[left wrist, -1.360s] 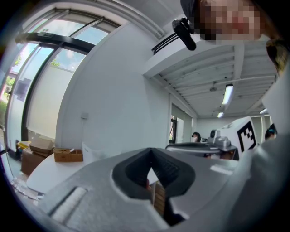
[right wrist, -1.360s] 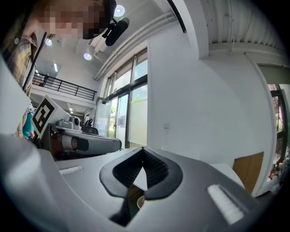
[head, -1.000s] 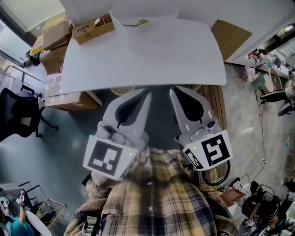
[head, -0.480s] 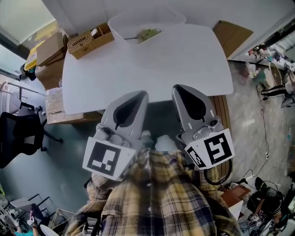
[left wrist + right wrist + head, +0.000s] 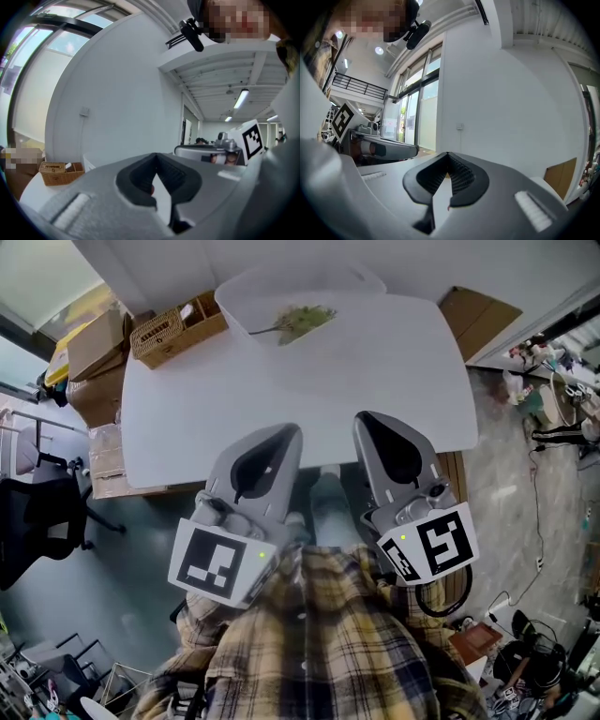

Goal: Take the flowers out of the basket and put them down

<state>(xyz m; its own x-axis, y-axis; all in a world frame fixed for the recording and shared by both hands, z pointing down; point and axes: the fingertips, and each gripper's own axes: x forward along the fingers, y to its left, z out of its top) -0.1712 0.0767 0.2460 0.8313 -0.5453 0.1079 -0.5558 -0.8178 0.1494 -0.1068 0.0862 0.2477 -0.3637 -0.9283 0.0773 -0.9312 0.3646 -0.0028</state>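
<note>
1 small bunch of green flowers (image 5: 302,320) lies at the far side of the white table (image 5: 375,381), and it seems to be inside a pale, shallow tub (image 5: 246,292) that stands at the table's back edge. Just to the left of the tub, on the far left corner of the table, stands a wicker basket (image 5: 178,329) with some small things in it that are too small to name; the left gripper view shows this basket low at its left side. Both grippers are well apart from the flowers, near the front edge of the table and close to the person's body. The left gripper (image 5: 286,432) has its 2 jaws pressed together with nothing between them, and the right gripper (image 5: 370,418) is closed in the same way and is also empty. The 2 grippers are side by side, each with its marker cube toward the person, who wears a plaid shirt (image 5: 319,634). On the floor left of the table are some cardboard boxes (image 5: 98,338) and a black chair (image 5: 47,512).
</note>
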